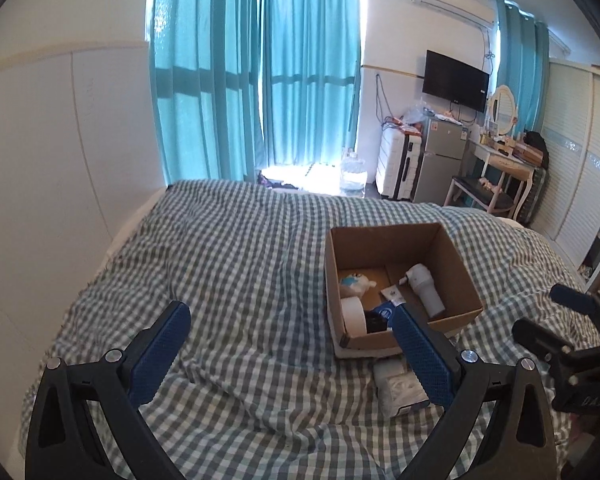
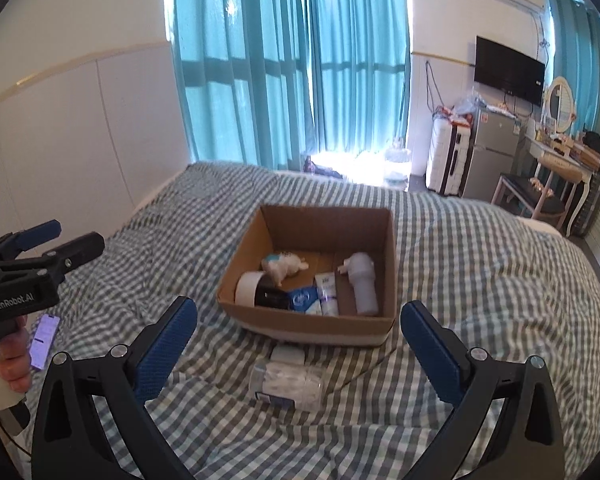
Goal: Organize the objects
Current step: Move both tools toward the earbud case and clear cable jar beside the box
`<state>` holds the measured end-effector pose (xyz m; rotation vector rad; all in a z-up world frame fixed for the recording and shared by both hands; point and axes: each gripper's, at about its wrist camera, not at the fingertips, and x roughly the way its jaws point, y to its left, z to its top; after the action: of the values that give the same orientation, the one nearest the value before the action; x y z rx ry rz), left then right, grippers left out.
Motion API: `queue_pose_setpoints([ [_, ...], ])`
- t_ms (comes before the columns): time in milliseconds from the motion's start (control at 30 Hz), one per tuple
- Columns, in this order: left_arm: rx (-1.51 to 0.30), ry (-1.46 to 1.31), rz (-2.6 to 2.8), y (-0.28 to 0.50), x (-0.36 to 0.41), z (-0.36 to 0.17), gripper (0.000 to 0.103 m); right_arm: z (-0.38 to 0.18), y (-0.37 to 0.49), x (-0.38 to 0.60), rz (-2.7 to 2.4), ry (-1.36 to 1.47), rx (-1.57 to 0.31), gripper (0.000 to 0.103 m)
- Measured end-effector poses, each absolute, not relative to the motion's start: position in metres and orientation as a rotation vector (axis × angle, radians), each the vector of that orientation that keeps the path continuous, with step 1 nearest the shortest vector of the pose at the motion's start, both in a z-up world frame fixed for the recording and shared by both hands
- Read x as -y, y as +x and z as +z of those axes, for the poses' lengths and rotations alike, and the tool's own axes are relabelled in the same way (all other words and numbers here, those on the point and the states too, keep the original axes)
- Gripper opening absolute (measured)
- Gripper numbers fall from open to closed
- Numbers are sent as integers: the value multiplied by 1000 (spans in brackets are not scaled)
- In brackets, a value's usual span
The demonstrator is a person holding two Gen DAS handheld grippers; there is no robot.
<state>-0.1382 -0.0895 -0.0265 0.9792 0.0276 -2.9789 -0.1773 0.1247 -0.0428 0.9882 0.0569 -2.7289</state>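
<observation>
cardboard box [image 2: 312,276] sits open on the checked bed cover [image 2: 480,280], a little toward the foot of the bed. inside it lie a white bottle [image 2: 365,286] on its side at the right, a small soft toy [image 2: 282,268] toward the back, a white-capped dark jar [image 2: 260,292] at the near left, a blue packet [image 2: 302,298] and a white tube [image 2: 327,294]; the print on these is too small to read. in the left wrist view the right finger of the left gripper [image 1: 290,330] hides the box's near corner and part of what lies there. just in front of the box, on the cover, lies a clear plastic-wrapped pack [image 2: 286,380]; what is in it is hard to make out, and a white piece [image 2: 287,354] at its far end is half tucked under the box edge. the right gripper [image 2: 298,328] is spread wide with nothing between its fingers, above the pack. the left gripper is likewise wide apart and empty, over bare cover to the left of the box. a lit phone [image 2: 44,340] lies near the left edge, partly hidden by the hand.
</observation>
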Motion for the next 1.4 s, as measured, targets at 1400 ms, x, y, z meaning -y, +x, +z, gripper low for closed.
queue_pose_setpoints([
  [1400,-133,1445,-2716,-187,112,-205,103,-237,-240,-72,-2566,1535,-238,89],
])
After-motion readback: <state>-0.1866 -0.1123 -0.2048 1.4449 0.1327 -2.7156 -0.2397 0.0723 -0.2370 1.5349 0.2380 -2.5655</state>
